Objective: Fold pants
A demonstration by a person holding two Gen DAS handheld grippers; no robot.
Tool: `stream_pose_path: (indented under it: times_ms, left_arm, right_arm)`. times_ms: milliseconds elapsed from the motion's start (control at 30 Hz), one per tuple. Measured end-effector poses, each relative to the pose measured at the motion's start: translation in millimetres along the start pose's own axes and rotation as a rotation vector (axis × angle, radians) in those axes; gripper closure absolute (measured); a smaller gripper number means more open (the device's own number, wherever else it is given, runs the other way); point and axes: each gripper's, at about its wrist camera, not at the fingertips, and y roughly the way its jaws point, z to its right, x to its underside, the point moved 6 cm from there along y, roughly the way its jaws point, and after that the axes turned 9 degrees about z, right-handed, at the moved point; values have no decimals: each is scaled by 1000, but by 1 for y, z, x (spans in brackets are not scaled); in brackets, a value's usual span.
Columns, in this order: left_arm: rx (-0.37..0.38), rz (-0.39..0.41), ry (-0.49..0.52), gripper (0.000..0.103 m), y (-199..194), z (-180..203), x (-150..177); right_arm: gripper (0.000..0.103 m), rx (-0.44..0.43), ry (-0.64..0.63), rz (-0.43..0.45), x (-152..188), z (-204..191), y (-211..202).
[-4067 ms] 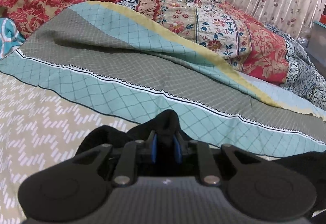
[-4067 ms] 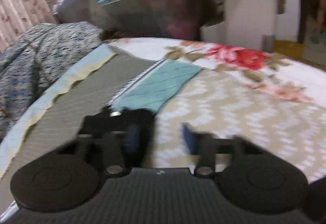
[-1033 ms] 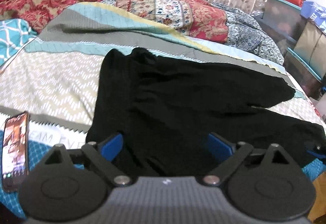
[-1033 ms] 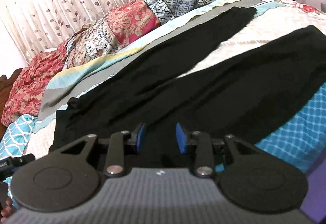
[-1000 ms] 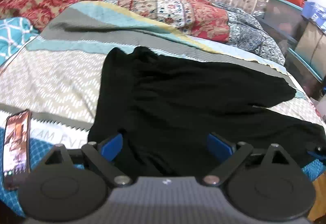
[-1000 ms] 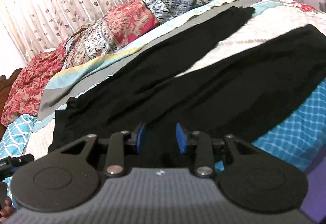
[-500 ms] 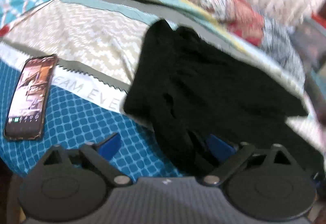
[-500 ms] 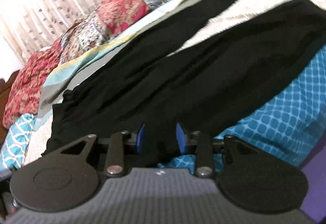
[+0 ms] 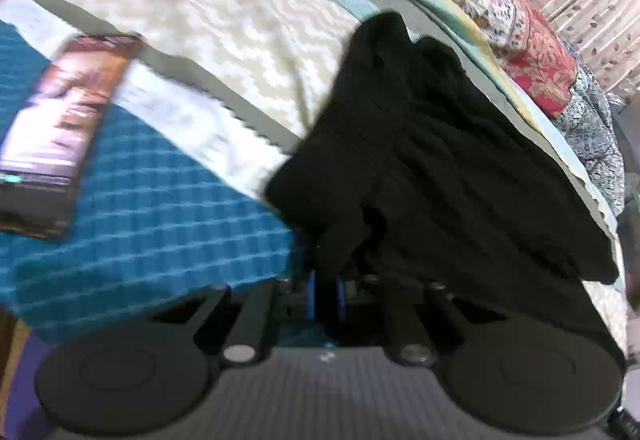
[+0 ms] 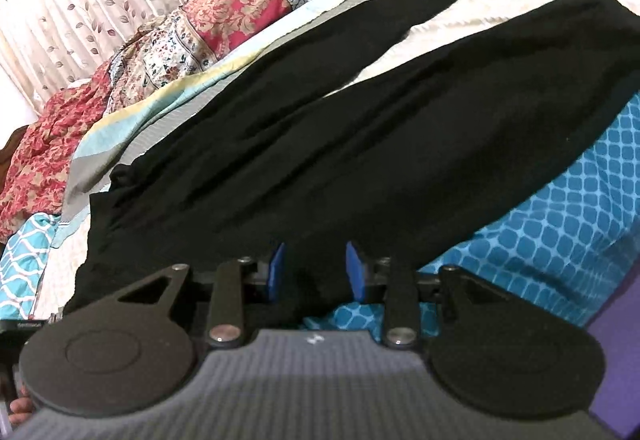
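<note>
A pair of black fabric pants lies spread across the bed's patterned teal, cream and grey bedsheet, its legs stretching away toward the floral quilts. A dark smartphone with a lit screen rests on the sheet, well apart from the pants. The left hand-held gripper is pinched together on the pants' near edge; that view is blurred. The right hand-held gripper has black cloth between partly parted pads; whether they press it I cannot tell.
</note>
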Motion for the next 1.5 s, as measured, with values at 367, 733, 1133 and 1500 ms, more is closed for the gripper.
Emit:
stream_pose_path:
  times_ms: [367,733,1133,1500]
  left_arm:
    - [115,118,161,43,-78,42,-25]
    - [78,302,952,6,40,182,-131]
    - [80,115,938,9,199,163,-151]
    - [122,91,933,83,209,171,-134]
  right_arm:
    - [66,-46,-7,26,-31,1,-1]
    - [53,47,71,106,-197,33,63]
    - [44,387,220,86,-318,117,251]
    - [91,586,25,59,-330,139,316]
